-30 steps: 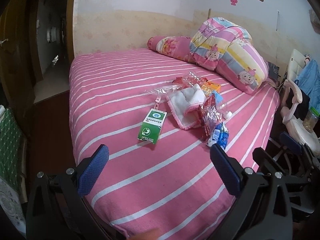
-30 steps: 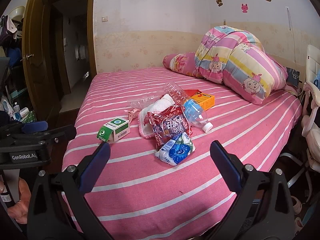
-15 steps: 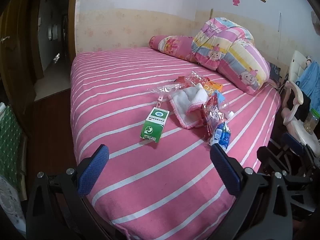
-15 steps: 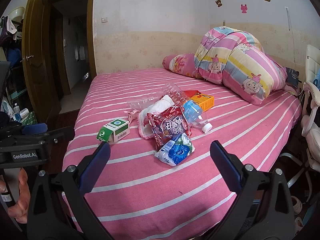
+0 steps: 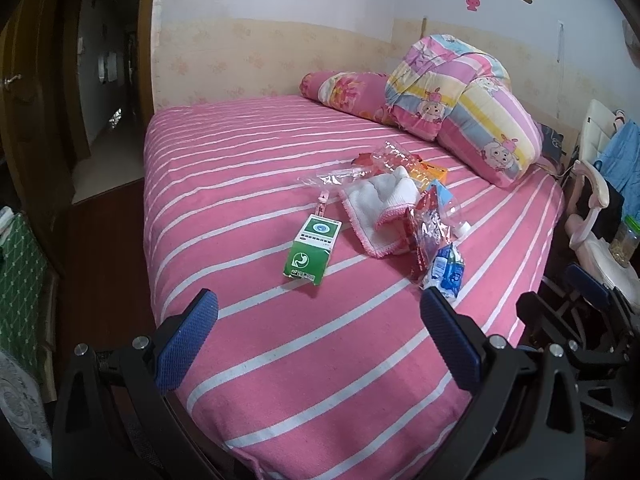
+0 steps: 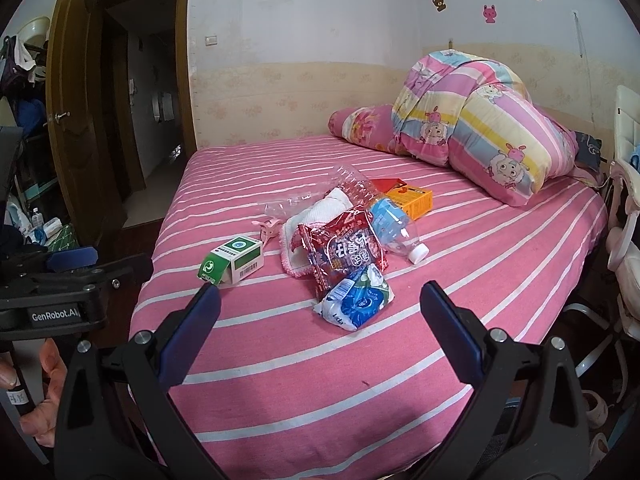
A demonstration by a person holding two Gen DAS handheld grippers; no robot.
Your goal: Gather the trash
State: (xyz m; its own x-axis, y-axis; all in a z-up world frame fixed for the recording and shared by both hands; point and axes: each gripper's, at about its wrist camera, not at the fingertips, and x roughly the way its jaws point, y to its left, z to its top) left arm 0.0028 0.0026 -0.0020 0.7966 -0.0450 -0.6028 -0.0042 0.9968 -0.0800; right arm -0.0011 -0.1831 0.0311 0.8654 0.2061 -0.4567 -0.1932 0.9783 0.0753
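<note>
Far left, right-wrist view: a hand around the handle of the left gripper, blue pads spread wide, nothing between them, held over the near edge of the pink striped bed. Behind it, an open wooden door.

Next along, on the bedspread: a green and white carton on its side, apart from the rest of the litter. Just beside it, a small pink clip and a flat clear wrapper.

Centre: a white cloth with pink trim, partly under a red snack bag. Touching the red bag's near edge, a blue and white packet, nearest to the right gripper, also spread wide and empty, short of the packet.

Right of the red bag: a crushed clear plastic bottle with blue label and white cap, lying on its side, with an orange box just behind.

Far right, at the head of the bed: a folded cartoon quilt on a pink pillow; beyond the bed edge, a pale chair.
</note>
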